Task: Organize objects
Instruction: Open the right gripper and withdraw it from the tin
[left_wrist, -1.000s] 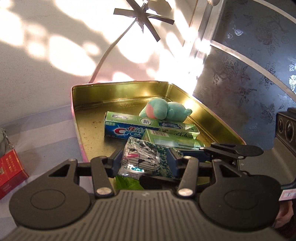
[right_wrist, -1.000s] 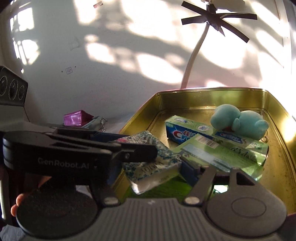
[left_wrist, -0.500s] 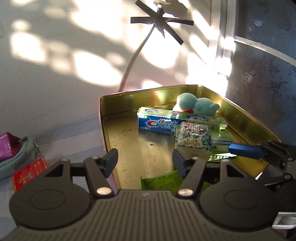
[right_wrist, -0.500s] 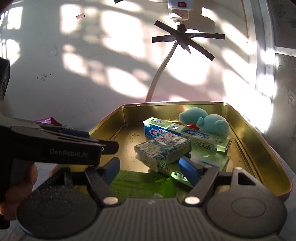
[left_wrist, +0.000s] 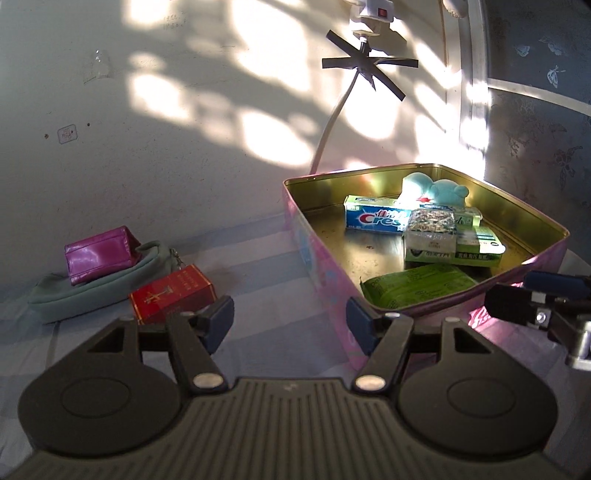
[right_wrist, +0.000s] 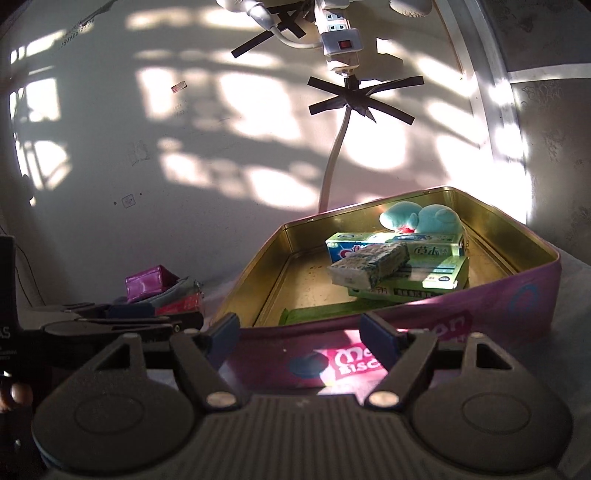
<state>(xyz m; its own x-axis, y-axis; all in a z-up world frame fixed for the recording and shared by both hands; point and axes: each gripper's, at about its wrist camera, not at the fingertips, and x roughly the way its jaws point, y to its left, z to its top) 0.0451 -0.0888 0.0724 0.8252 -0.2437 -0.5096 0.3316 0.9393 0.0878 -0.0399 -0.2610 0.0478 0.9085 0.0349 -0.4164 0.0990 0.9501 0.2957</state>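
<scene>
A pink tin (left_wrist: 321, 266) with a gold inside holds a Crest toothpaste box (left_wrist: 373, 218), a patterned tissue pack (left_wrist: 430, 232) lying on green boxes (left_wrist: 480, 247), a green packet (left_wrist: 417, 284) and a teal plush toy (left_wrist: 436, 188). The tin also shows in the right wrist view (right_wrist: 517, 295), with the tissue pack (right_wrist: 369, 264) inside. My left gripper (left_wrist: 290, 325) is open and empty, in front of the tin's left corner. My right gripper (right_wrist: 299, 334) is open and empty, in front of the tin's near wall.
Left of the tin on the striped cloth lie a red box (left_wrist: 171, 295), a magenta purse (left_wrist: 101, 253) and a grey-green pouch (left_wrist: 85, 291). A white wall with a taped cable (left_wrist: 332, 122) stands behind. The right gripper's tip (left_wrist: 535, 295) shows at the right edge.
My left gripper let go of the tissue pack in the tin and opened. Both grippers drew back out of the tin, the left one swinging toward the left.
</scene>
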